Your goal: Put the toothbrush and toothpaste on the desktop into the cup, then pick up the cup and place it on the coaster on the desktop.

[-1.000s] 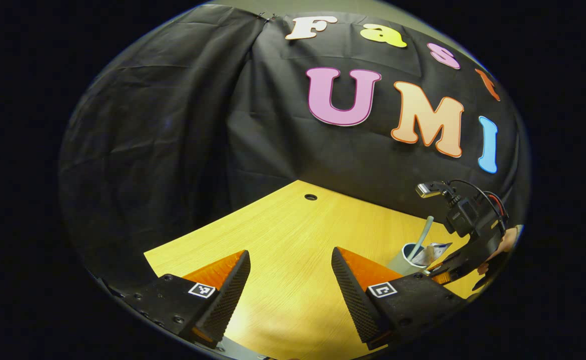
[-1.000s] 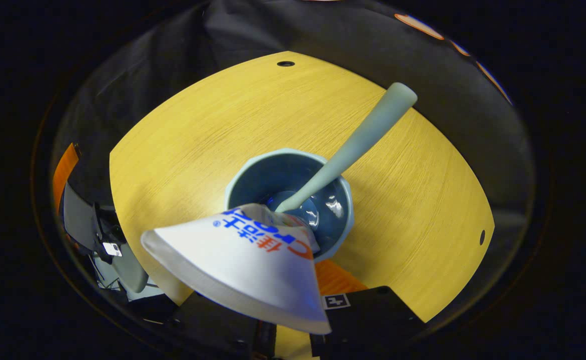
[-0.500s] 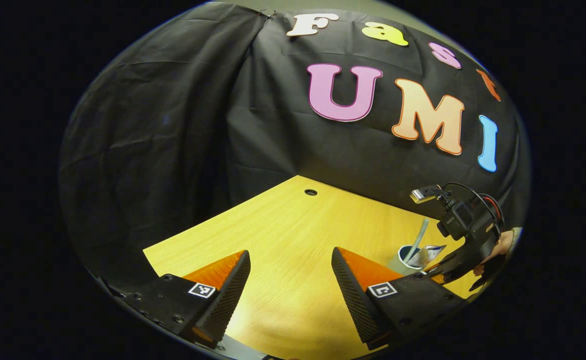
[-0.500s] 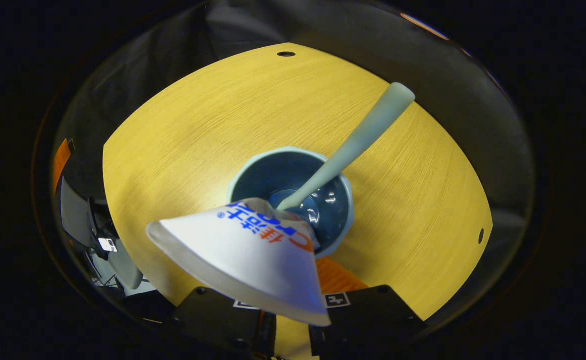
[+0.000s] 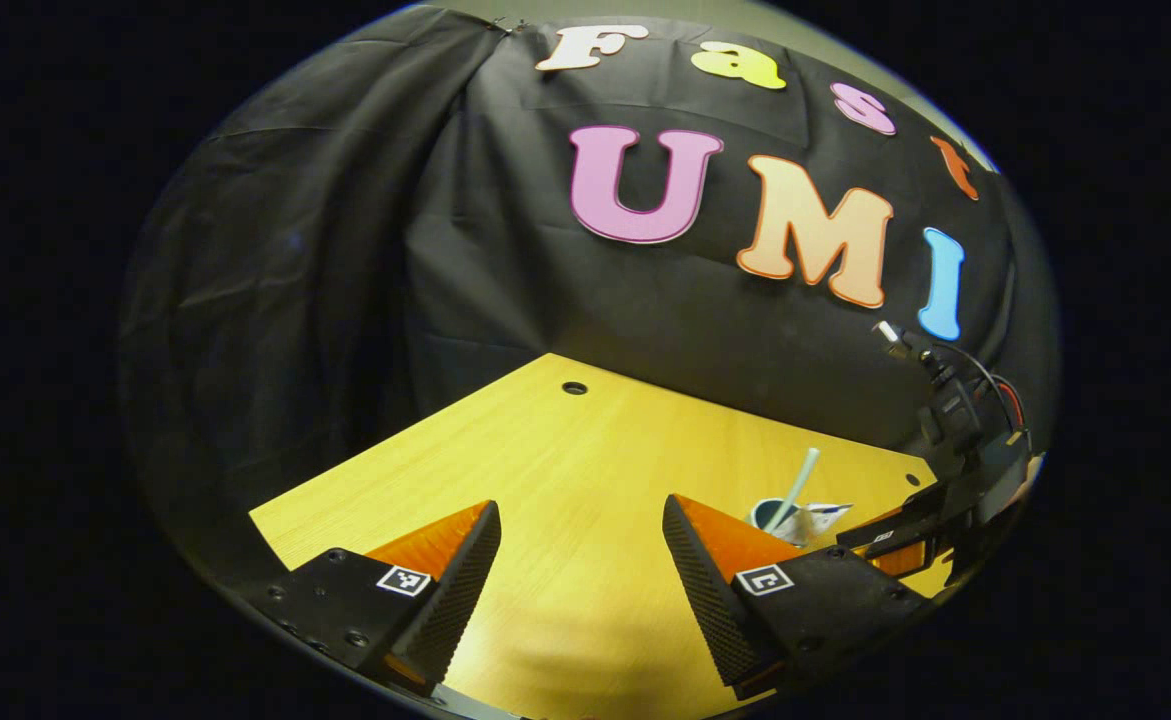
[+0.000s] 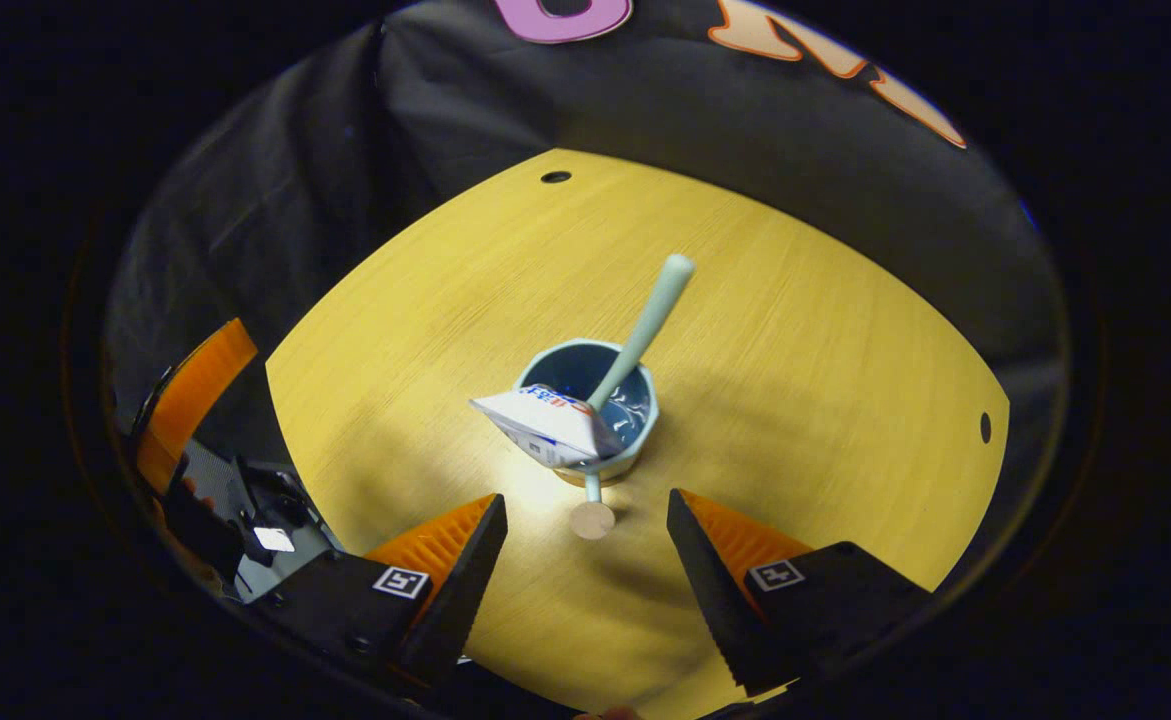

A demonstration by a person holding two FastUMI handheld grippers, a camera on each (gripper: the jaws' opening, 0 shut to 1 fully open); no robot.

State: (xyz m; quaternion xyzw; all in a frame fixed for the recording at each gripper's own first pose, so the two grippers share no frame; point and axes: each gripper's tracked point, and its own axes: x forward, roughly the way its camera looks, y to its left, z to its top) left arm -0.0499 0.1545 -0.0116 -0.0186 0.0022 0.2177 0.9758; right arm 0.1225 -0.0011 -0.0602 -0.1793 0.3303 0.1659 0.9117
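Yellow wood-grain desktop (image 6: 795, 330) all around, and the cup (image 6: 635, 425) stands on it as our landmark. Inside the cup the toothbrush (image 6: 645, 325) leans handle-up against the far rim, and the toothpaste (image 6: 545, 430) sits cap-down with its flat crimped end poking out over the near rim. Both items are in, so by my read the filling part is done and the cup lift comes next.

The right gripper (image 6: 585, 560) hangs just in front of the cup, fingers spread wide and holding nothing. The left gripper (image 5: 580, 565) is well off to the cup's side over bare desktop, fingers likewise spread and empty; from its view the cup (image 5: 770, 512) is small beside the right gripper.

Just in front of the cup's foot lies a small pale round disc (image 6: 592, 520), with a thin pale stem running from it to the cup base; I can't tell what it is. No coaster that I can pick out for certain.

For a clean lift: come in low, straddle the cup wall below the rim, stay clear of the toothpaste's overhanging end, and close squarely so the cup doesn't tip. Lift straight, keep it upright; that tall toothbrush could swing out.

Writing: the toothpaste carries blue and red print, too small to make out.
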